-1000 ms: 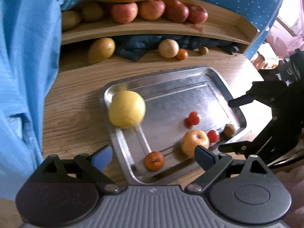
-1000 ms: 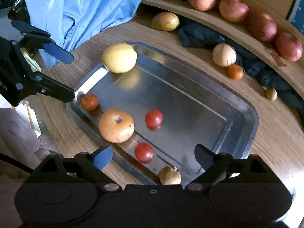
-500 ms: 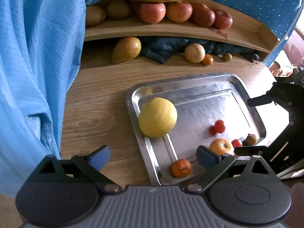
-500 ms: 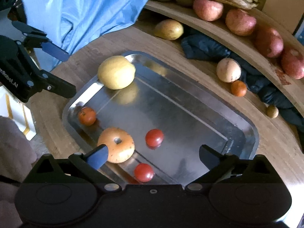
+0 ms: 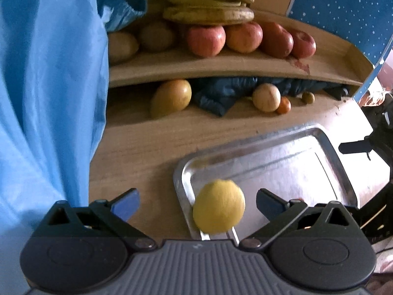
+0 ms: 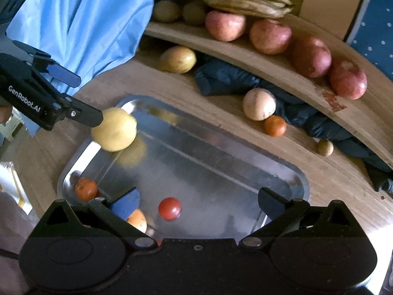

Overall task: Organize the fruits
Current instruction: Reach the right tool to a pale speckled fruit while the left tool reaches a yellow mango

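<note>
— what's on my screens, biggest first?

— the round wooden table carries it all, with a light blue cloth draped over its left edge. at the table's far edge a curved wooden shelf holds a pile of yellow-brown bananas and a row of red apples; beneath it lies a crumpled dark blue cloth. the rectangular steel tray sits at the table's near edge.

— and the fruit i'm sorting?

— the big round yellow fruit rests at the tray's far left corner, against the rim. a small orange fruit sits at the near left corner, a small red tomato by the near edge.

— my grippers?

— my left gripper is spread wide with the yellow fruit between its fingers, not squeezed; its jaws have just been opening. one finger looks to touch the fruit, i can't be sure. my right gripper gapes too, just opened, hovering over the tomato.
</note>
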Tool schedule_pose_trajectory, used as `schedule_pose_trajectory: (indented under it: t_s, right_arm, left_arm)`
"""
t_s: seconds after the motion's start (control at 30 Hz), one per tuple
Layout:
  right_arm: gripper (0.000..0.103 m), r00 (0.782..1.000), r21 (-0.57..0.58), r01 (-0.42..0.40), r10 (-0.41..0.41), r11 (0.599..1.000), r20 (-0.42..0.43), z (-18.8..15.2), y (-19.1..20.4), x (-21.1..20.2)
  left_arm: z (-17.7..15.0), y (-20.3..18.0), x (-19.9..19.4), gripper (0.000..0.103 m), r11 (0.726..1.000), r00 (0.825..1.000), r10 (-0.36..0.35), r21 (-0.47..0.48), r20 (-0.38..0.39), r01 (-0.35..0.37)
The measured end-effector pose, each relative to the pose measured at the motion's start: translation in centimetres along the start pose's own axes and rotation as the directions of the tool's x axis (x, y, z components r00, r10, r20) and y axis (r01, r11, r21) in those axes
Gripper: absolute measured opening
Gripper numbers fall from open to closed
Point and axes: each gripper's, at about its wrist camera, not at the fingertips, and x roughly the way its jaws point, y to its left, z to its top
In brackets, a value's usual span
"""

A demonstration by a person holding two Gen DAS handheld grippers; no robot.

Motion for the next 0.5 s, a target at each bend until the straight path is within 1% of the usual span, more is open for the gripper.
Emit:
schedule_pose_trajectory:
  t_s: [0.2, 0.37, 0.5]
  right_arm:
    - [0.102, 0.999, 0.029, 0.02, -0.021, 0.999, 0.031, 0.9, -0.4, 0.0]
    - [0.102, 0.998, 0.05, 0.039, -0.042, 0.998, 0.05, 1.7, -1.1, 0.3]
    - [0.102, 0.997, 0.069, 0.045, -0.049, 0.997, 0.057, 2.3, -1.7, 0.7]
  left_arm:
    - [1.4, 0.1, 1.0, 0.103, 1.0, 1.0, -0.024, -0.002, 0.009, 0.024]
    - [2.6, 0.2, 2.0, 0.103, 0.999, 1.0, -0.024, -0.031, 0.013, 0.025]
    - [3.6, 0.1, 2.9, 0.103, 0.999, 1.0, 0.0, -0.052, 0.017, 0.0]
